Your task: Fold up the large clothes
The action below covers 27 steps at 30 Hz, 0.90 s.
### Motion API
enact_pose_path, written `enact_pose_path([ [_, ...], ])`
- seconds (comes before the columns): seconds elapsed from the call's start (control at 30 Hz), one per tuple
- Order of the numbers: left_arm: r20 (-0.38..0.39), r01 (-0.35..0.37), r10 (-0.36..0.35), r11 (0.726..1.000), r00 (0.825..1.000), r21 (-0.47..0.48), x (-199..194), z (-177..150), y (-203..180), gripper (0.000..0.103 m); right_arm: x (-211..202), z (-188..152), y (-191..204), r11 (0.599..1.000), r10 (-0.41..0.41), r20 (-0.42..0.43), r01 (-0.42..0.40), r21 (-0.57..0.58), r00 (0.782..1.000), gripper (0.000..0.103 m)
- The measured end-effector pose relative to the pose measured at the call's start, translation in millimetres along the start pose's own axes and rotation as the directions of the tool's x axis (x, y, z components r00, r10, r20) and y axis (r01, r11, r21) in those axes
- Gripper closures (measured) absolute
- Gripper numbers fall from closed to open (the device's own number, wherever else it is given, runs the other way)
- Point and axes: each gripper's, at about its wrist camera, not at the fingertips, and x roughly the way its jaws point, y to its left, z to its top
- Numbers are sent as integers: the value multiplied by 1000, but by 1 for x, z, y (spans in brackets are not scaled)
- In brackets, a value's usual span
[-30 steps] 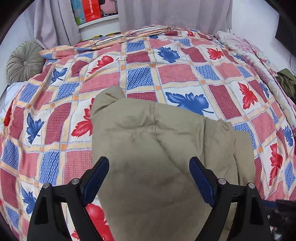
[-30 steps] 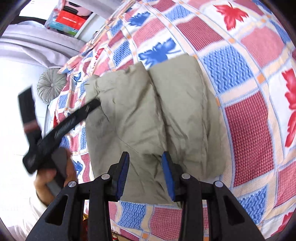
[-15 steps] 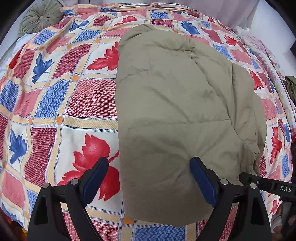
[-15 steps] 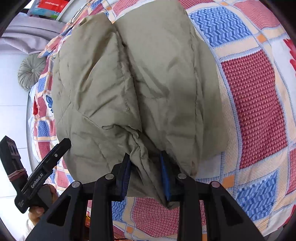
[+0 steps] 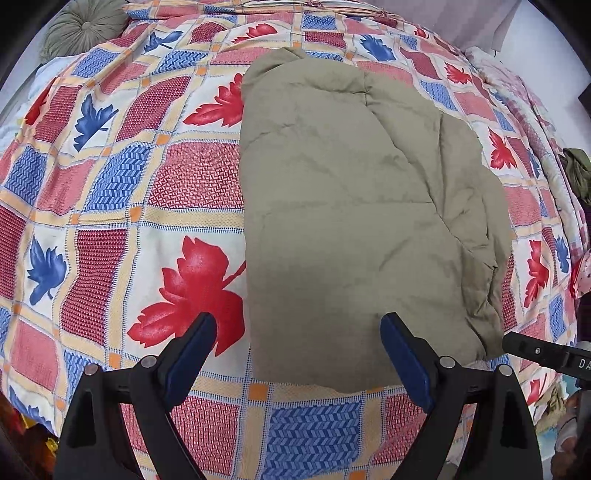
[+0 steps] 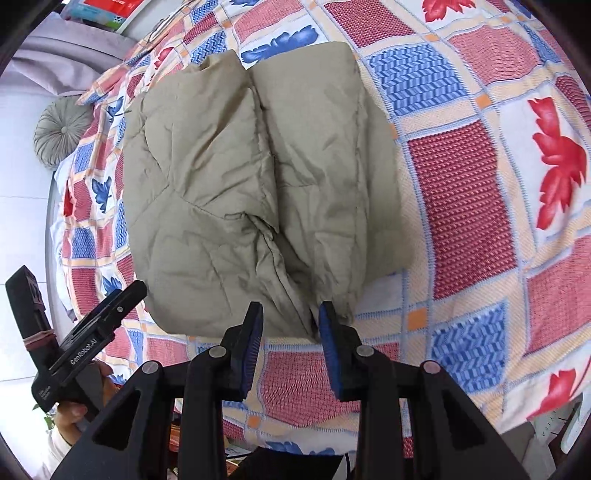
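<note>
A padded olive-khaki garment (image 5: 351, 203) lies folded lengthwise on the patchwork leaf-print bedspread (image 5: 110, 184). My left gripper (image 5: 295, 332) hangs open and wide over its near left corner, one finger above the bedspread, the other above the cloth, holding nothing. In the right wrist view the garment (image 6: 240, 166) shows a centre crease that ends in a bunched fold at its near edge. My right gripper (image 6: 290, 314) is at that fold with its jaws opening; the fold lies between the tips and the pads no longer squeeze it. A hand holds the left gripper's black body (image 6: 88, 343) at lower left.
A round green cushion (image 5: 85, 29) sits at the bed's far left corner. A pink floral blanket (image 5: 524, 96) and a dark green cloth (image 5: 578, 173) lie along the right side. The bedspread (image 6: 461, 184) spreads wide to the right of the garment. The bed's near edge drops just below both grippers.
The left gripper came closer over the garment's near left corner and tilted down. The right jaws, pinched on the near fold half a second ago, have widened and drawn back a little.
</note>
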Motion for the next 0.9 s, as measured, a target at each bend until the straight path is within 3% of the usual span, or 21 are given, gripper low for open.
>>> enact_pose_path([
  [0.2, -63, 12, -10, 999, 998, 32, -12, -23, -3, 12, -10, -22, 3, 999, -44, -52, 44, -1, 998, 63],
  [0.3, -47, 18, -17, 999, 999, 37, -29, -35, -4, 12, -17, -32, 7, 998, -60, -60, 60, -8, 996, 58],
  [0.37, -35, 5, -3, 999, 999, 51, -42, -41, -5, 9, -27, -37, 10, 997, -78, -45, 77, -20, 996, 54],
  [0.4, -28, -9, 11, 999, 1000, 51, -49, -43, -5, 0, -32, -39, 12, 996, -83, -35, 82, -27, 996, 52],
  [0.57, -2, -25, 25, 1000, 1000, 8, -82, -44, 3, 0, -60, -39, 26, 996, -80, 14, 80, -48, 997, 46],
  [0.7, 101, -97, 97, 995, 990, -2, -117, -38, 6, 0, -80, -39, 41, 992, -90, 57, 94, -80, 994, 44],
  [0.83, 127, -66, 70, 997, 989, -38, -141, -28, 12, 0, -99, -41, 60, 986, -92, 119, 107, -128, 989, 22],
  [0.9, 132, -73, 80, 996, 988, -52, -150, -25, 14, 0, -110, -42, 67, 982, -94, 152, 117, -149, 984, 22],
])
